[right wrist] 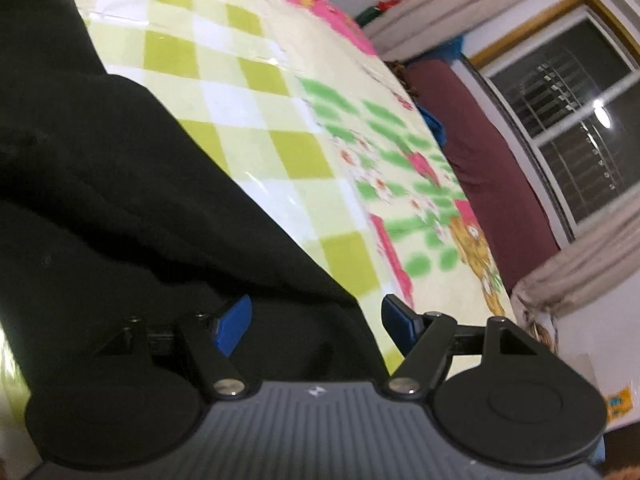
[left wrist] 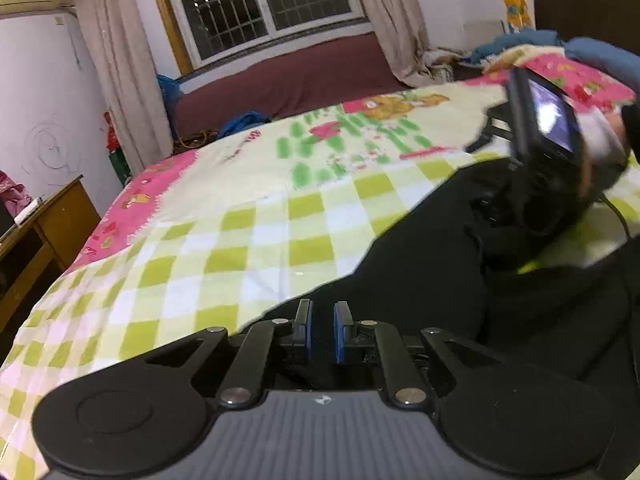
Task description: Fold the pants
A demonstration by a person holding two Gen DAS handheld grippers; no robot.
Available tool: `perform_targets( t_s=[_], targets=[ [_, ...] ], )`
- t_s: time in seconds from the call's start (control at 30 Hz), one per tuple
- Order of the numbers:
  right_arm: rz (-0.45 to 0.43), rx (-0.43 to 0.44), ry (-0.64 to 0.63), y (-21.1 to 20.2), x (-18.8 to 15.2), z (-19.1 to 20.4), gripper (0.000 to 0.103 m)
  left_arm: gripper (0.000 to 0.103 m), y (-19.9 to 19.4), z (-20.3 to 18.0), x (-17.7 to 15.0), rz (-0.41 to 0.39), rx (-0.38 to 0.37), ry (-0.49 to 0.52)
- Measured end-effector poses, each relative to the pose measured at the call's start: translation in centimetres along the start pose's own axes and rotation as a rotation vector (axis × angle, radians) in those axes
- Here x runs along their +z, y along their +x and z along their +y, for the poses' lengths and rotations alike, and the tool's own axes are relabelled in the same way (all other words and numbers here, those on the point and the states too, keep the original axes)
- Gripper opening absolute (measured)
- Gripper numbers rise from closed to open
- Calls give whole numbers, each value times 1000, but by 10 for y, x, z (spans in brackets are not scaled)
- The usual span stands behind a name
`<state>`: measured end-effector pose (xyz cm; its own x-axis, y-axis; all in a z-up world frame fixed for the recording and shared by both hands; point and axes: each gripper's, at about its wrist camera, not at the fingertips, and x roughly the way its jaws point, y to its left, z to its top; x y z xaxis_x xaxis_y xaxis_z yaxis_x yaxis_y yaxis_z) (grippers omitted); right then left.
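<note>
Black pants [left wrist: 432, 252] lie on a bed with a green-checked and pink blanket [left wrist: 224, 216]. In the left wrist view my left gripper [left wrist: 323, 330] has its blue pads close together with black pants fabric between and under them. The right gripper shows at the right of that view [left wrist: 548, 184], blurred, over the pants. In the right wrist view my right gripper [right wrist: 316, 322] is open wide, its blue pads apart, over the edge of the pants [right wrist: 120, 184], with fabric lying between the fingers.
A wooden desk [left wrist: 44, 232] stands left of the bed. A maroon bench [left wrist: 288, 76] runs under the barred window [left wrist: 260, 0] beyond the bed. Curtains hang at both sides. Blue bedding is piled at the far right [left wrist: 520, 42].
</note>
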<state>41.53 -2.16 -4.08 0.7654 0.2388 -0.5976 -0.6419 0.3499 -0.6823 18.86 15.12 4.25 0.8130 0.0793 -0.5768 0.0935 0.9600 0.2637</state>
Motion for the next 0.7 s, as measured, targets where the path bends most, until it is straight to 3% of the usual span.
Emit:
perform_targets(
  t_s=[0.13, 0.2, 0.27, 0.37, 0.43, 0.53, 0.6, 0.7],
  targets=[
    [-6, -4, -80, 5, 11, 3, 72, 28, -18, -3, -4, -22, -67, -6],
    [-16, 6, -66, 1, 10, 2, 72, 33, -30, -16, -9, -31, -106, 39],
    [6, -7, -74, 5, 8, 6, 72, 44, -35, -41, -14, -55, -77, 152],
    [7, -12, 6, 8, 11, 5, 72, 55, -27, -67, -18, -29, -97, 198],
    [3, 20, 80, 7, 13, 1, 72, 57, -15, -85, -21, -16, -49, 251],
    [-8, 24, 94, 3, 13, 0, 72, 57, 11, -106, -23, -9, 52, 339],
    [-15, 29, 101, 0, 12, -1, 72, 57, 29, -104, -20, 37, 93, 333],
    [-31, 33, 110, -3, 11, 0, 72, 56, 49, -82, -11, 109, 38, 227]
  ],
)
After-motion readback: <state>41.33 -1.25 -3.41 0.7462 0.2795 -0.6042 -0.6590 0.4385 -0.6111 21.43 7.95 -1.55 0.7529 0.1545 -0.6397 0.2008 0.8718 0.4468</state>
